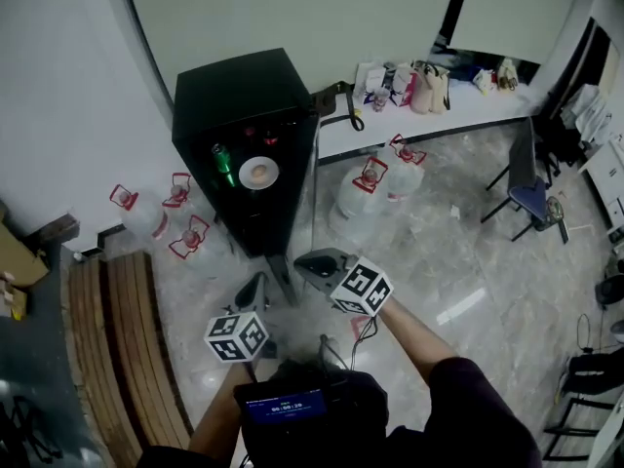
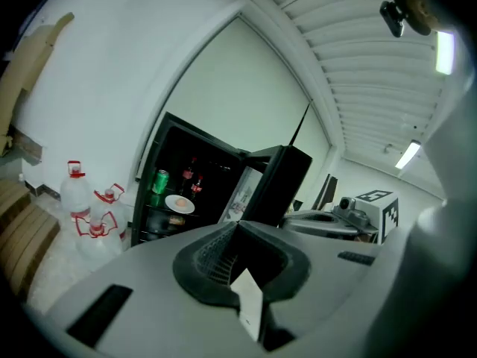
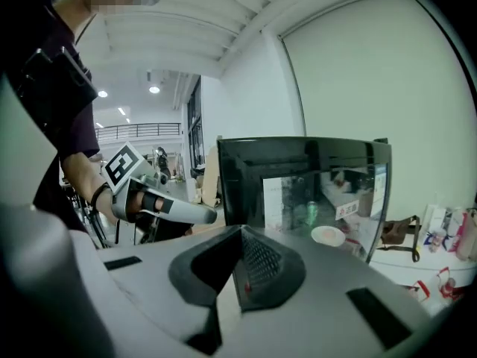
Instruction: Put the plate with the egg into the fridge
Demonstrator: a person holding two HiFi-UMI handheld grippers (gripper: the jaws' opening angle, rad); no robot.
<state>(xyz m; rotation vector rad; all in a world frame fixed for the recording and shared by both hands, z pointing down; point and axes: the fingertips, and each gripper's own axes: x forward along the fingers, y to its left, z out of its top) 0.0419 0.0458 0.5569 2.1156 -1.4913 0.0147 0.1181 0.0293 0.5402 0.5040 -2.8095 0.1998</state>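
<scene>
i am holding both tongs low in front of the open black fridge [image 1: 239, 115], which is standing on the marble floor [image 1: 458, 261] against the wall. the left tongs [image 1: 255, 291] are sitting fully closed with nothing between them; in the left gripper view the ribbed pads are meeting along 1 line, and a small white tag [image 2: 248, 304] is hanging just under them. the right tongs [image 1: 317, 261] are pressed together and empty too, pointing toward the fridge from its door side. the 2 marker cubes, left [image 1: 237, 337] and right [image 1: 362, 288], are showing behind them, and the 2 tools are hovering near each other but apart.

the plate [image 1: 272, 175] with the egg [image 1: 258, 172] is already lying on a shelf inside the fridge, well apart from both tongs, with a green can [image 1: 222, 159] standing just to its left. the fridge door [image 2: 277, 186] is standing swung out to the right in the left gripper view; in the right gripper view i am seeing the plate and can through its glass.

3 water jugs with red handles [image 1: 146, 213] are resting on the floor left of the fridge and 2 more [image 1: 375, 188] right of it. a white worktop [image 1: 487, 110] behind is carrying bags and boxes. a wooden bench [image 1: 127, 349] is running along my left.
</scene>
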